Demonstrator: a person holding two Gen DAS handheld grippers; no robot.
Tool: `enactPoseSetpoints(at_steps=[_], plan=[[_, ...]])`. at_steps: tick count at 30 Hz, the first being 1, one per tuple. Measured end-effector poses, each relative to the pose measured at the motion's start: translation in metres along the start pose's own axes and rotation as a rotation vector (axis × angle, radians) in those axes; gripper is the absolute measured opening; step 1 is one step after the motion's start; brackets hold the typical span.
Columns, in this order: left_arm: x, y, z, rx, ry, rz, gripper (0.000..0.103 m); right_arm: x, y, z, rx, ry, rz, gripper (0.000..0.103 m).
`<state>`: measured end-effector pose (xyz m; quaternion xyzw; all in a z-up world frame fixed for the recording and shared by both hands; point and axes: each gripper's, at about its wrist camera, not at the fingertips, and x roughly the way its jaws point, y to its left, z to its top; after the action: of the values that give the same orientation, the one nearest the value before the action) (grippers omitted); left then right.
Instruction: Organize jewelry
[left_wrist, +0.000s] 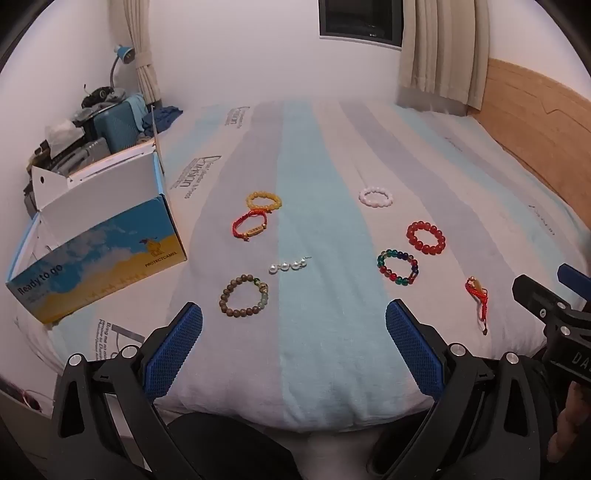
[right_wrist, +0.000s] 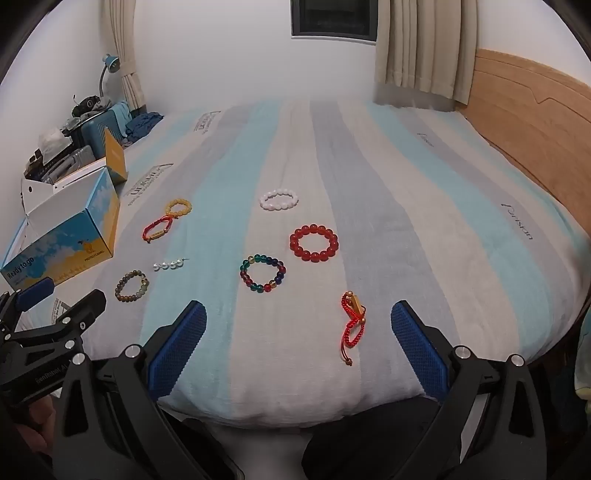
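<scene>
Several bracelets lie spread on a striped bedcover (left_wrist: 317, 155). On the left are a yellow bead bracelet (left_wrist: 263, 201), a red cord bracelet (left_wrist: 250, 225), a short pearl strand (left_wrist: 288, 266) and a brown wooden bead bracelet (left_wrist: 244, 295). On the right are a white bead bracelet (right_wrist: 279, 199), a red bead bracelet (right_wrist: 313, 242), a multicoloured bead bracelet (right_wrist: 263, 278) and a red cord charm (right_wrist: 352, 321). My left gripper (left_wrist: 293, 325) hangs open above the bed's near edge, nothing between its pads. My right gripper (right_wrist: 297, 325) is open too, with the red cord charm just ahead of it.
An open blue-and-yellow cardboard box (left_wrist: 99, 254) stands at the bed's left edge. Luggage and clutter (left_wrist: 92, 125) sit behind it by the wall, under a blue lamp (left_wrist: 123, 53). A wooden headboard (left_wrist: 535, 122) runs along the right. Curtains (right_wrist: 421, 48) hang at the back.
</scene>
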<state>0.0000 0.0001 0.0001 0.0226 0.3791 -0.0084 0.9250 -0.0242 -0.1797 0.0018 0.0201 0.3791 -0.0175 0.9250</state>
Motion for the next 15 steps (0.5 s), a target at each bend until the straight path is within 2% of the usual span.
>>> enactPoseSetpoints(at_steps=[15], plan=[[-0.0016,0.0038,0.0000,-0.012,0.011,0.002,0.097,-0.0096,-0.0029,0.0023,0.002,0.002,0.001,0.096]])
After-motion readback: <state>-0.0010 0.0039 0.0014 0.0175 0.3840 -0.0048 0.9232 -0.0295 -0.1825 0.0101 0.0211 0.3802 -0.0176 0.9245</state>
